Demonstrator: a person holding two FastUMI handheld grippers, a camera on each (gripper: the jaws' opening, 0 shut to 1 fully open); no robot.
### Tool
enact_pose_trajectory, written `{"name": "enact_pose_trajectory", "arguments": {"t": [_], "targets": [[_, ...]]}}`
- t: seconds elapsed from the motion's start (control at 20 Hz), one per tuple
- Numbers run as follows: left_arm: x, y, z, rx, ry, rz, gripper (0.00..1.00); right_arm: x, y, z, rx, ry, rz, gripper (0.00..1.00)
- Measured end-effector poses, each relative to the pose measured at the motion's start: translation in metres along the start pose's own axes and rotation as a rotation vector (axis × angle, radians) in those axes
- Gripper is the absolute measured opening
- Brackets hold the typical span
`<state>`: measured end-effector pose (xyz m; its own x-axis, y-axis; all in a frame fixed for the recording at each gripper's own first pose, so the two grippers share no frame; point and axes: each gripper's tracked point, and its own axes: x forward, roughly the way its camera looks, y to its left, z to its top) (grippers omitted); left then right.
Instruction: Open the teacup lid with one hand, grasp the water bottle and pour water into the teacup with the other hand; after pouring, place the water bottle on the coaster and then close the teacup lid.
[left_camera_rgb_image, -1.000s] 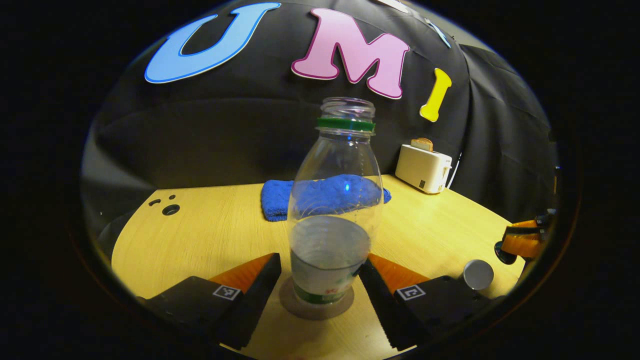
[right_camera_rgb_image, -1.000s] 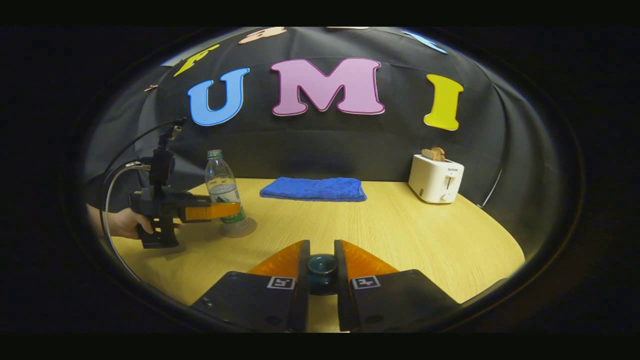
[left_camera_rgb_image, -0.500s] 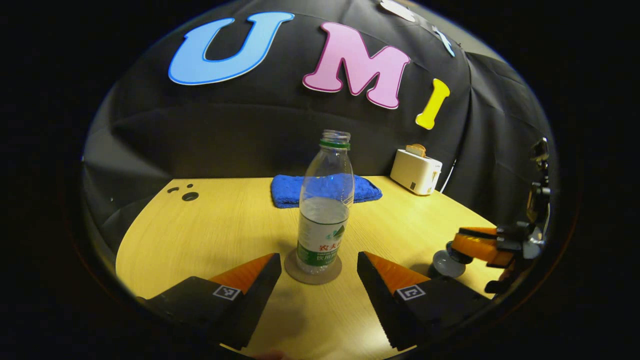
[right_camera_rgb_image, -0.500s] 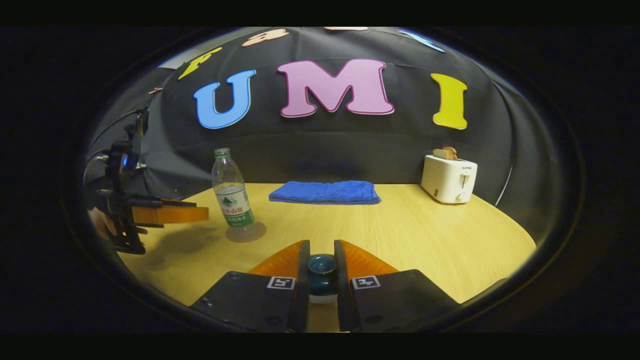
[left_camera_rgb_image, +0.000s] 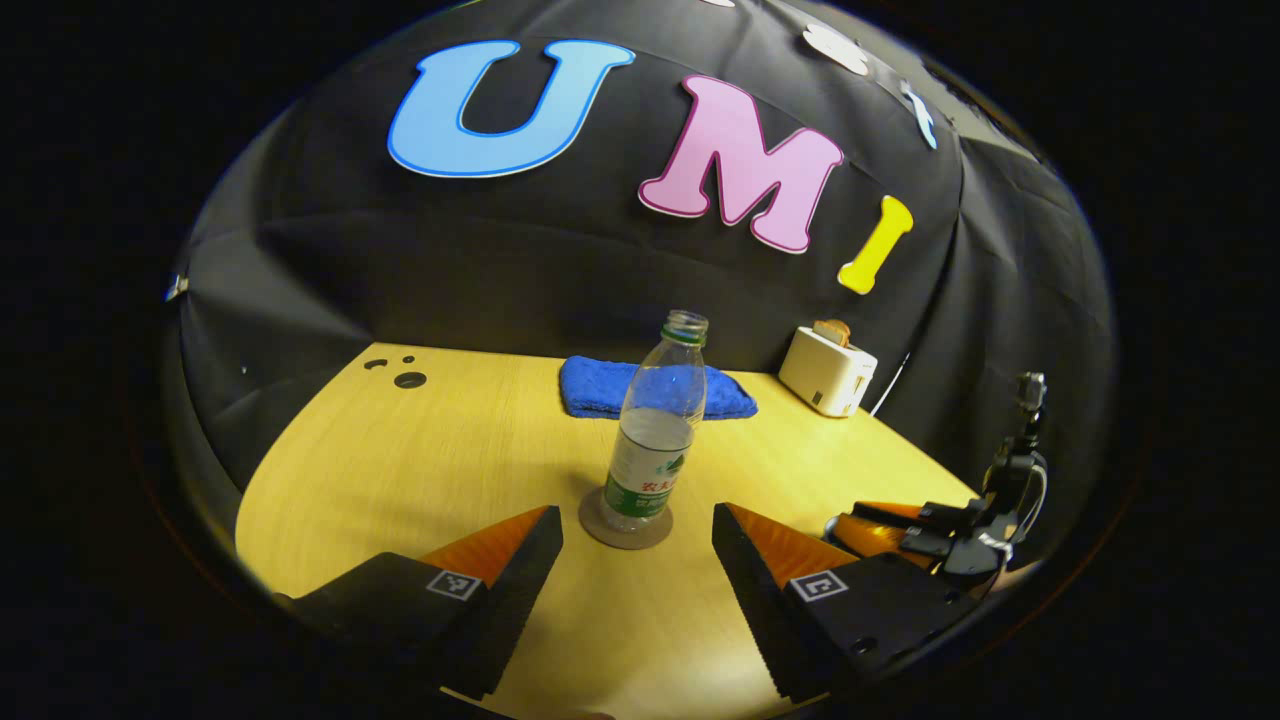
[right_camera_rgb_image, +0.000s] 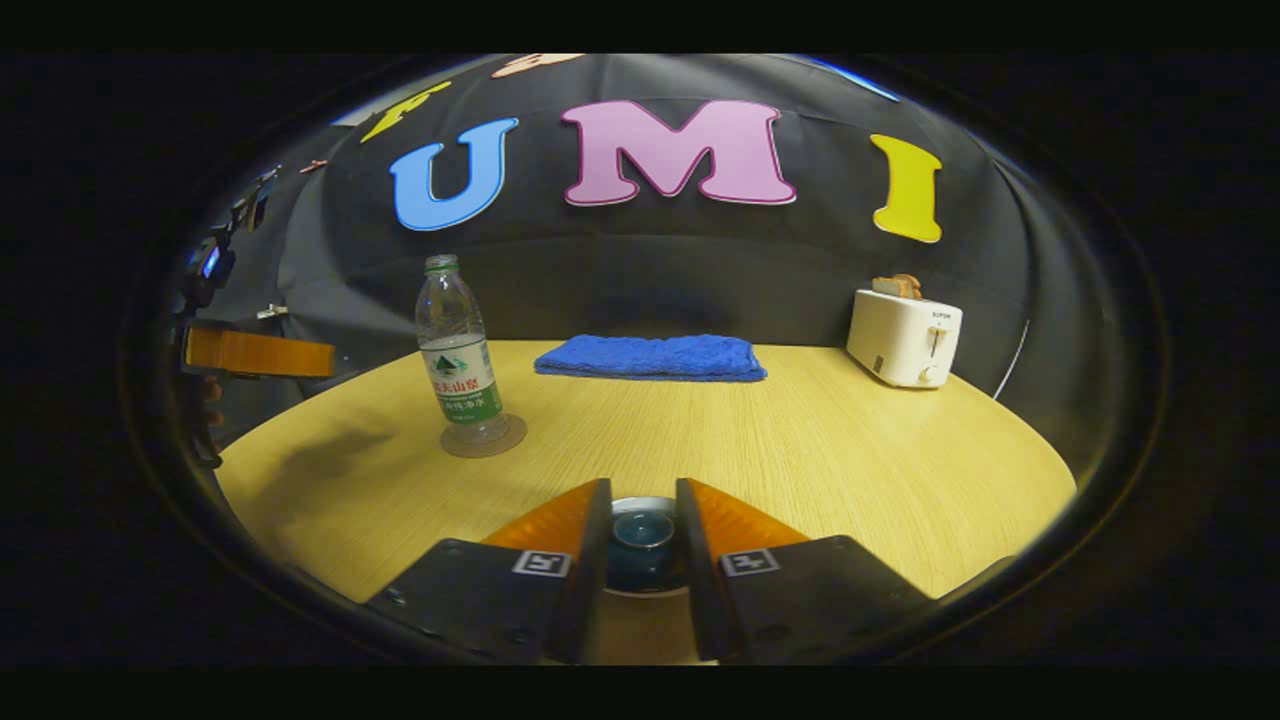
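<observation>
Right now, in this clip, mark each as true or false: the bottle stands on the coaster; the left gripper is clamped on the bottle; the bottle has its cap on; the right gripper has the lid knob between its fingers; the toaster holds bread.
1. The water bottle stands upright on the coaster: true.
2. The left gripper is clamped on the bottle: false; it is open, short of the bottle.
3. The bottle is capped: false; its neck is open.
4. The right gripper has the teacup lid knob between its fingers: true.
5. The toaster holds bread: true.
</observation>
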<state>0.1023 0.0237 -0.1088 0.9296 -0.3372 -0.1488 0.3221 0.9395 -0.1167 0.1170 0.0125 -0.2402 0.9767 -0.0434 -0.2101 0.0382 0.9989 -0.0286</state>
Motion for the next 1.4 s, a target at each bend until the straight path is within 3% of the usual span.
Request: {"name": "enact_pose_trajectory", "arguments": {"t": [0.05,0.1,0.15,0.3,0.45,0.6,0.75,0.85,1.1,1.4], "targets": [[-0.004,0.000,0.003,-0.003,-0.007,0.007,0.96,-0.001,0.000,0.004,-0.002,-0.007,0.002,0.45],[-0.006,0.000,0.007,0.005,-0.016,0.023,0.96,-0.005,0.000,0.010,-0.004,-0.016,0.001,0.66],[-0.010,0.001,0.010,0.016,-0.020,0.040,0.96,-0.007,-0.002,0.017,-0.008,-0.021,-0.005,0.77],[-0.029,-0.009,0.029,0.038,-0.026,0.078,0.96,-0.023,-0.010,0.050,-0.008,-0.042,-0.018,0.99],[-0.056,-0.022,0.074,0.048,-0.090,0.154,0.96,-0.048,-0.020,0.105,0.001,-0.086,-0.037,0.99],[-0.091,-0.040,0.124,0.127,-0.177,0.264,0.96,-0.079,-0.036,0.165,-0.025,-0.143,-0.060,0.98],[-0.117,-0.098,0.139,0.182,-0.178,0.227,0.96,-0.114,-0.047,0.216,-0.050,-0.202,-0.048,0.98],[-0.132,-0.120,0.150,0.191,-0.206,0.244,0.95,-0.141,-0.059,0.236,-0.085,-0.231,-0.055,0.98],[-0.168,-0.155,0.146,0.117,-0.244,0.361,0.95,-0.198,-0.071,0.245,-0.079,-0.289,-0.072,0.96],[-0.192,-0.151,0.124,0.144,-0.203,0.425,0.95,-0.197,-0.040,0.233,-0.035,-0.253,-0.029,0.98]]}}
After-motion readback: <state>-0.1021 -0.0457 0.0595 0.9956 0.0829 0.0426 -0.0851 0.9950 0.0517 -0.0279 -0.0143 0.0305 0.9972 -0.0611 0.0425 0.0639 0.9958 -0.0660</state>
